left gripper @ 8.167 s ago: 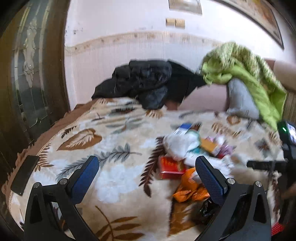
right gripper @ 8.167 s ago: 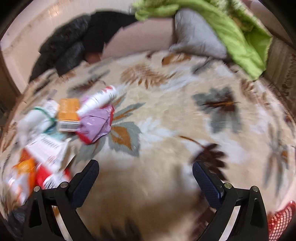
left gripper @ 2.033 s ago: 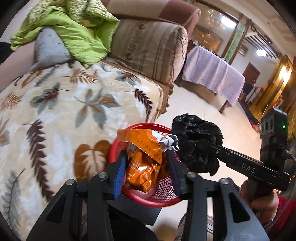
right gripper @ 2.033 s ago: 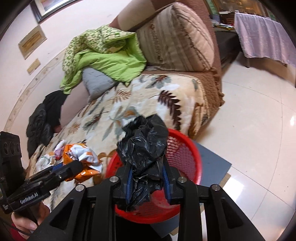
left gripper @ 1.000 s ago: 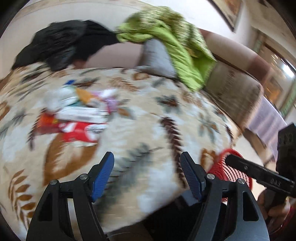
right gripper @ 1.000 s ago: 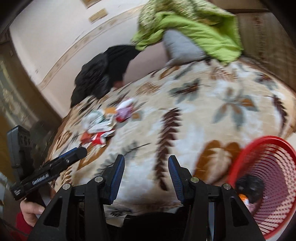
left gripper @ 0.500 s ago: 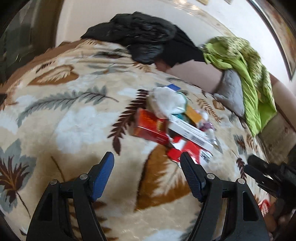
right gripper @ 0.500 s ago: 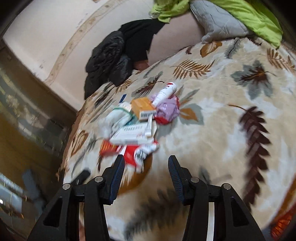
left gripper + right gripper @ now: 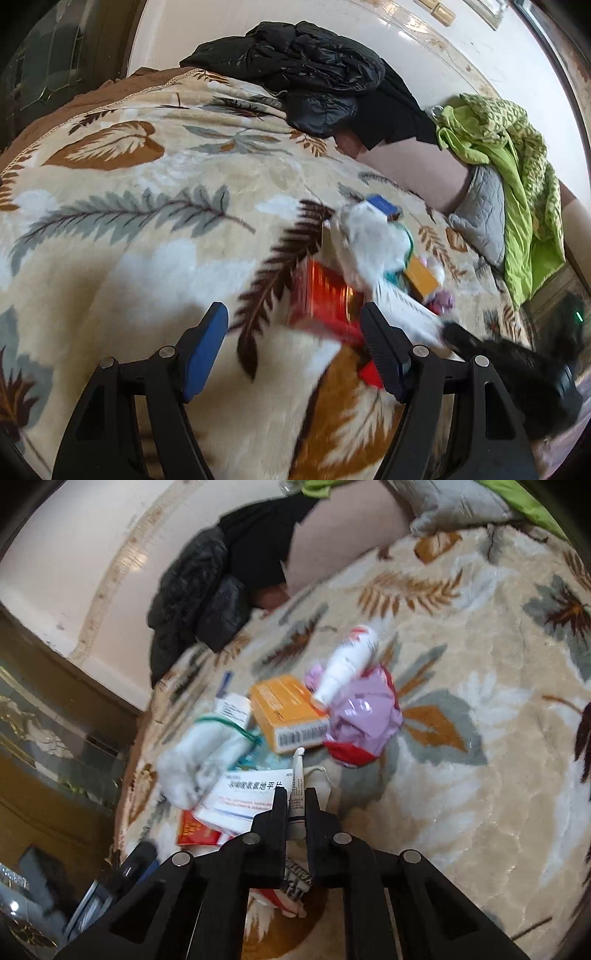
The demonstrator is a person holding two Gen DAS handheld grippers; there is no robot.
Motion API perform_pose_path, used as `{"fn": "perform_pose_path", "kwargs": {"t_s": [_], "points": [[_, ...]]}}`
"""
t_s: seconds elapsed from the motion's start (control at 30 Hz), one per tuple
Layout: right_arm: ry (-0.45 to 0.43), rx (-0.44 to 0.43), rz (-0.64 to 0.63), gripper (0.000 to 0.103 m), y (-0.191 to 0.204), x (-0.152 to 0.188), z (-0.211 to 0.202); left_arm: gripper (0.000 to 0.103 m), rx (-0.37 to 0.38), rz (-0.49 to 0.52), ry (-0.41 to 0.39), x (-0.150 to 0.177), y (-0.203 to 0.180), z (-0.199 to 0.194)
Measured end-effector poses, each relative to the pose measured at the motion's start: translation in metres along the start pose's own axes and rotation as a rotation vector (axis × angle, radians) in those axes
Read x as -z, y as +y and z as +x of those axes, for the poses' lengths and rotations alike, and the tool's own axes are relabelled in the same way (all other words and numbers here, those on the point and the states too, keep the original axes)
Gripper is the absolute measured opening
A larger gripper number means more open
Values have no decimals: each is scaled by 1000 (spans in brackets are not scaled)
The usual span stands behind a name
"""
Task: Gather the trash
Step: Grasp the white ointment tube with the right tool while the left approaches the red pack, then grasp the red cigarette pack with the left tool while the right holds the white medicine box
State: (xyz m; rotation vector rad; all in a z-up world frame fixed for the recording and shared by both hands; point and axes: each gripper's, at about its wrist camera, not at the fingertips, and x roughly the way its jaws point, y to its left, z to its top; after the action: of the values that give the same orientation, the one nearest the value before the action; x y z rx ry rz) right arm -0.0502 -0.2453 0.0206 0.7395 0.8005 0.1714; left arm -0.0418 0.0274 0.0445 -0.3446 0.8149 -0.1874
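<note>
White tube [image 9: 297,789] pinched in right gripper [image 9: 295,805] jaws; left gripper [image 9: 291,350] agape.

On the leaf-print blanket [image 9: 461,775]: one orange box [image 9: 286,710], one white bottle [image 9: 345,664], one lilac wrapper [image 9: 365,716], one red box [image 9: 323,301], one white tube [image 9: 297,786]. Far: one black jacket [image 9: 310,70], one green quilt [image 9: 517,177].

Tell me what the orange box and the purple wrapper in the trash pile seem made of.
Orange box: looks like matte printed cardboard, with crisp edges and a barcode panel. Purple wrapper: seemingly thin glossy plastic film, crumpled with shiny highlights.
</note>
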Motion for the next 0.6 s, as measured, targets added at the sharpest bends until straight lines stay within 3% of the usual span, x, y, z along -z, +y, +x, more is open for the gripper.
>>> {"fn": "perform_pose_path", "kwargs": {"t_s": [0.17, 0.4, 0.6], "points": [[-105, -8, -16, 9, -5, 4, -41, 73, 50, -6, 34, -30, -4, 36], [-142, -14, -1, 9, -20, 4, -67, 73, 244, -18, 193, -39, -8, 83], [-164, -30, 15, 9, -27, 4, -79, 73, 248, 239, 311, 6, -41, 54]]}}
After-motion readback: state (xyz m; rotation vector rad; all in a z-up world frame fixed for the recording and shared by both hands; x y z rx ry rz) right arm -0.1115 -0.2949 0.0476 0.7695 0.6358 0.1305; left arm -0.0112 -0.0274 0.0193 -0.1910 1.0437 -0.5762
